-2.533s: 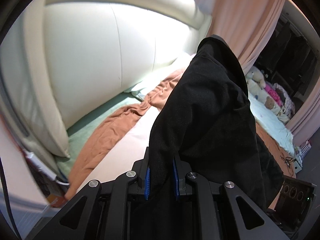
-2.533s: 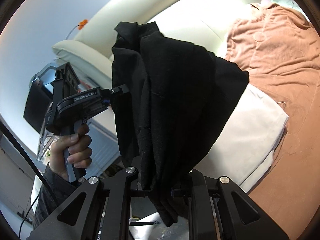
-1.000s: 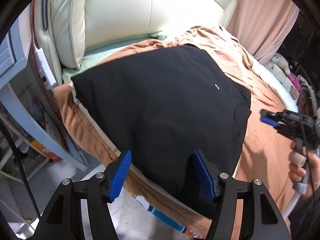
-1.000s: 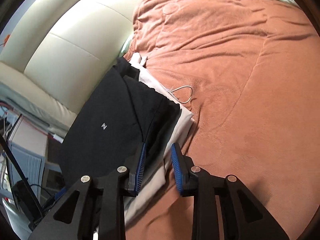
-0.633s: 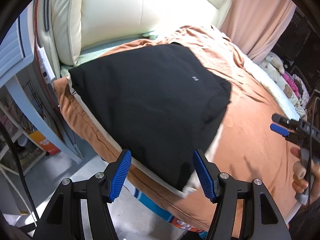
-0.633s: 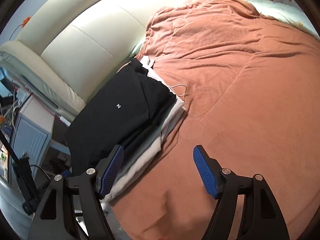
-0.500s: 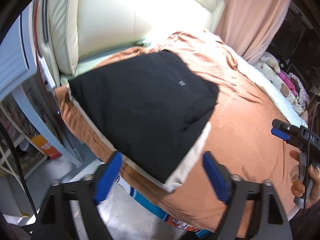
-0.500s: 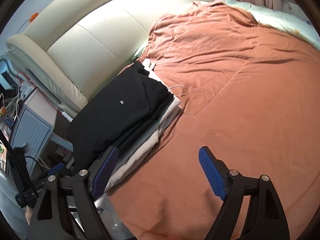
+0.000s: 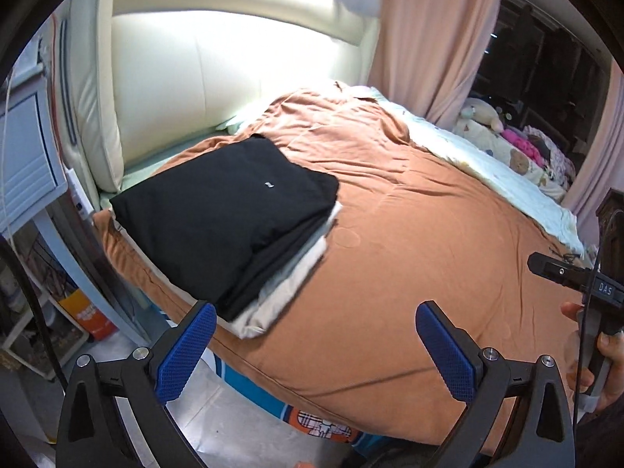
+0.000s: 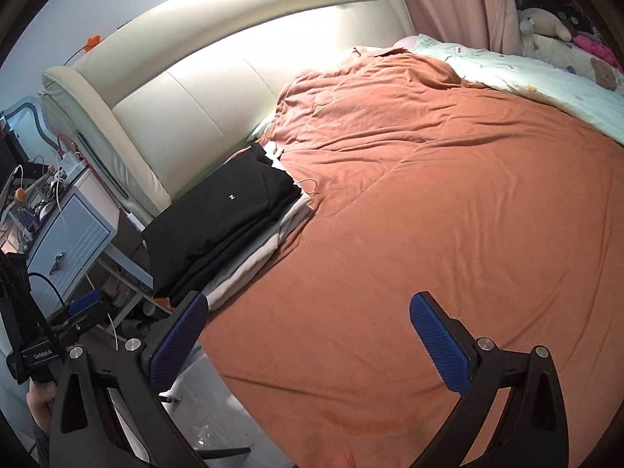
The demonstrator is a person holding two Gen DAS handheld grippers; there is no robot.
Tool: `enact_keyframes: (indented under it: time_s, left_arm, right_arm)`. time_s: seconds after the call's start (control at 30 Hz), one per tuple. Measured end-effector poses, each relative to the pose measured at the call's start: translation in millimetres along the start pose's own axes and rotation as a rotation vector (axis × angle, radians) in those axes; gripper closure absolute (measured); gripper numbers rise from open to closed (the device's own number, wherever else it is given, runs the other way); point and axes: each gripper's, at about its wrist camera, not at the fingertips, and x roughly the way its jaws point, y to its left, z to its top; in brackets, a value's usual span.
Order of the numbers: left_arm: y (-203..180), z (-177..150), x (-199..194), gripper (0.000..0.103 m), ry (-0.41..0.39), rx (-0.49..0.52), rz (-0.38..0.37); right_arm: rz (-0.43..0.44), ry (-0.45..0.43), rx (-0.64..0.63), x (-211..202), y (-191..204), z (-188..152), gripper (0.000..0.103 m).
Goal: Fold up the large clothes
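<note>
A folded black garment (image 9: 226, 202) with a small white logo lies on top of a stack of folded pale clothes (image 9: 288, 280) at the near left corner of the bed; it also shows in the right wrist view (image 10: 218, 214). My left gripper (image 9: 312, 347) is open and empty, held back from the bed's edge, below and to the right of the stack. My right gripper (image 10: 308, 335) is open and empty over the orange bedspread (image 10: 448, 214), to the right of the stack. The right gripper shows at the right edge of the left wrist view (image 9: 577, 280).
A cream padded headboard (image 9: 187, 74) stands behind the stack. A white bedside cabinet (image 10: 66, 234) with cables is left of the bed. A pale blanket (image 9: 487, 163) and soft toys (image 9: 483, 117) lie at the far side, by pink curtains (image 9: 433, 31).
Both grippers held the black garment up, laid it on the stack and let go. Since then both have opened wide and drawn back from the bed.
</note>
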Motion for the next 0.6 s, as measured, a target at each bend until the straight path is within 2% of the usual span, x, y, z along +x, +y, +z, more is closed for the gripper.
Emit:
enact_keyframes:
  time_s: [0.6]
  left_arm:
    - [-56, -66, -67, 0.000, -0.032, 0.124, -0.064]
  right_arm:
    - [-0.073, -0.121, -0.025, -126, 28, -114, 0.000]
